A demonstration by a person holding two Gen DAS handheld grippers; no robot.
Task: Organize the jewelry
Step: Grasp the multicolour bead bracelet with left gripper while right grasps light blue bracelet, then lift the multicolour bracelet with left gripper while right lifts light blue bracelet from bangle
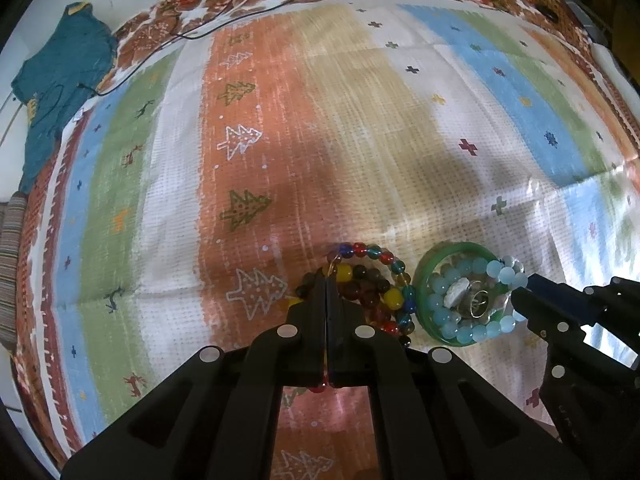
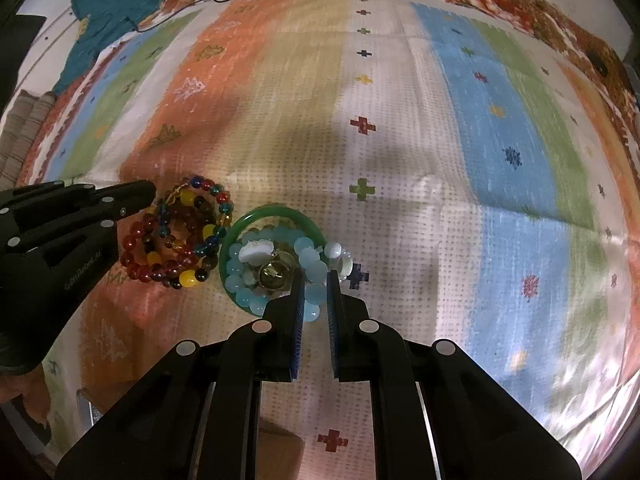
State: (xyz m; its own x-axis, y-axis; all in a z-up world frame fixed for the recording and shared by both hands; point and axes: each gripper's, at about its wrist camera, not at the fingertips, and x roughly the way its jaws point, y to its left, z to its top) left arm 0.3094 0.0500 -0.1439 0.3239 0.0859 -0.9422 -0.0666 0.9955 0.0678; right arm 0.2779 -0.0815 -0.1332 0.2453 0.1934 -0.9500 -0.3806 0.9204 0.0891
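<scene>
Surface: a striped, patterned cloth (image 1: 360, 140) covered the work area, with both jewelry groups low in each view
Left gripper (image 1: 327, 280): fingers pressed flat together with no gap, tips down at the edge of the multicoloured bead bracelets (image 2: 176, 236); whether a strand was caught between them could not be told
Right gripper (image 2: 314, 280): jaws nearly together, closing on the pale blue bead bracelet (image 2: 312, 264) where it hung over the near side of the green bangle (image 2: 276, 214); pads appeared to touch the beads
Dark pile: red, amber, yellow and blue beads coiled in a loose stack, just beside the green bangle
Light pile: pale blue beads, a white piece (image 2: 256, 252) and some small metal rings (image 2: 274, 272) gathered inside the bangle
Done so far: jewelry seemed sorted into two heaps by colour
Left to do: probably tucking the blue strand fully into the bangle and tidying the dark coil; no box or tray was visible
Progress: judged well along, though not finished
</scene>
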